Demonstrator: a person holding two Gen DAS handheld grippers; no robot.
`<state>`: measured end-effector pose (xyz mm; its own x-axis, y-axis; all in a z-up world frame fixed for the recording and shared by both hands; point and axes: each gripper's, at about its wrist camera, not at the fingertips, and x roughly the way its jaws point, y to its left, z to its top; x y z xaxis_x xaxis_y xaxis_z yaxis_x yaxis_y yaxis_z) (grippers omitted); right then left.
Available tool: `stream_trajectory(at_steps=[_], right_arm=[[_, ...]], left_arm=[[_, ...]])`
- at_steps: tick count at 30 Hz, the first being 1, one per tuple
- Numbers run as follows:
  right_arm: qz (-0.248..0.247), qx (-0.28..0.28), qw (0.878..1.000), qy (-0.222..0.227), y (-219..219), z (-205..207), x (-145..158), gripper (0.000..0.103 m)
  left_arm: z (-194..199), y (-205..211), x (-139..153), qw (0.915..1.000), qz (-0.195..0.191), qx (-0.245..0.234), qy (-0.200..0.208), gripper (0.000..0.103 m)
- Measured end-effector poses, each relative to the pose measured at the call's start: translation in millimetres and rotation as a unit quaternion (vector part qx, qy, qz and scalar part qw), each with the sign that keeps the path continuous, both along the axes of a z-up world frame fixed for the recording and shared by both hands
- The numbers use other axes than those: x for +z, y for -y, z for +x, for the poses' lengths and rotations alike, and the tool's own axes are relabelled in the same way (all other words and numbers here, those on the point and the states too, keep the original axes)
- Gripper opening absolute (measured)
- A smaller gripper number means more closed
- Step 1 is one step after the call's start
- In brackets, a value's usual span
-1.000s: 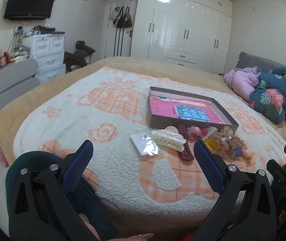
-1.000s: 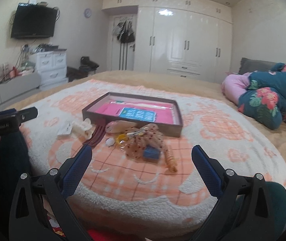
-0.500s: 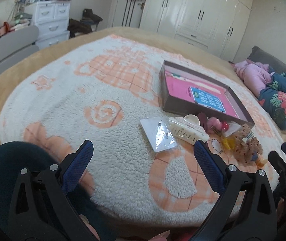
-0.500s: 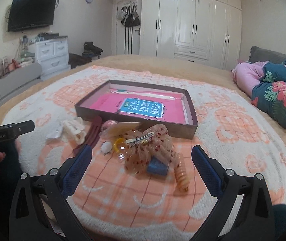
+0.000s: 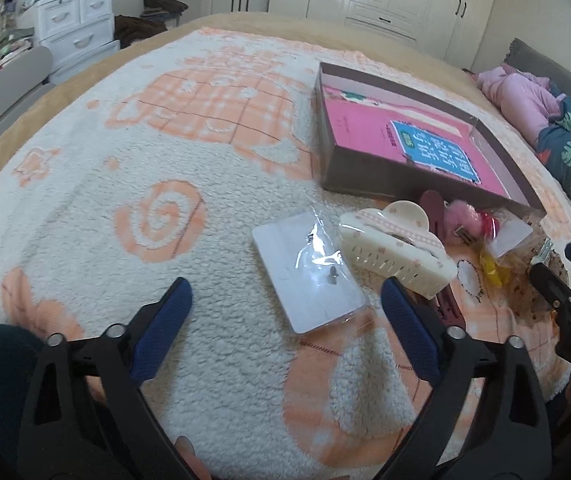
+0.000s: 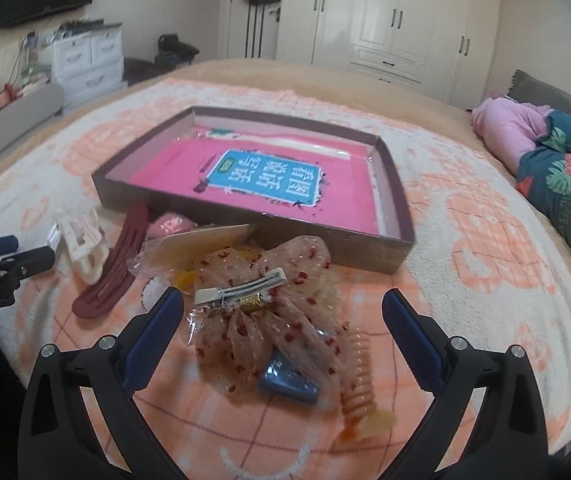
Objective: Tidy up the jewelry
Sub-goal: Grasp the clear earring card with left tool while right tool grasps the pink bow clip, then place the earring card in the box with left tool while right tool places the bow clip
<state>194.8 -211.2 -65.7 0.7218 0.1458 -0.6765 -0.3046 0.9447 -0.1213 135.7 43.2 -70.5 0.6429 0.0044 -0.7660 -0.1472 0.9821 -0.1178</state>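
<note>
**Operator:** Fingers on both grippers are spread wide with nothing between them. My left gripper point(image 5: 285, 300) hovers low centre of its frame, over a clear packet on a white card point(image 5: 309, 272). My right gripper point(image 6: 283, 312) brackets the sheer dotted hair bow point(image 6: 273, 312) at lower centre.

**Partner:** So which step is this?

**Operator:** The first pick, I'd judge; nothing loose has gone into the box yet. Next I must lower, close on one piece, and carry it to the box.

**Partner:** Count, biggest first?

**Operator:** One shallow brown box point(image 6: 401, 216) at mid-frame, holding one pink book point(image 6: 245, 176). Then one bow with one metal clip point(image 6: 241, 290) on it, one maroon hair clip point(image 6: 113, 268) at left, one cream claw clip point(image 5: 397, 252), one carded packet, one orange spiral hair tie point(image 6: 359, 372), one blue piece point(image 6: 289, 384) under the bow, one pink pom-pom point(image 5: 461, 216). Smaller bits I can't separate.
</note>
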Motion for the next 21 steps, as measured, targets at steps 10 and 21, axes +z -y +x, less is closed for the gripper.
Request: stream_trajectory(at_steps=[10, 21], right_arm=[[0.015, 0.002, 1.000, -0.023, -0.7, 14.9, -11.9, 0.060], [0.088, -0.008, 0.996, 0.002, 30.2, 2.3, 12.7, 0.044]], left_arm=[[7.7, 1.5, -2.9, 0.9999, 0.012, -0.009, -0.009, 0.030], [-2.9, -19.6, 20.2, 0.9994, -0.013, 0.018, 0.026, 0.027]])
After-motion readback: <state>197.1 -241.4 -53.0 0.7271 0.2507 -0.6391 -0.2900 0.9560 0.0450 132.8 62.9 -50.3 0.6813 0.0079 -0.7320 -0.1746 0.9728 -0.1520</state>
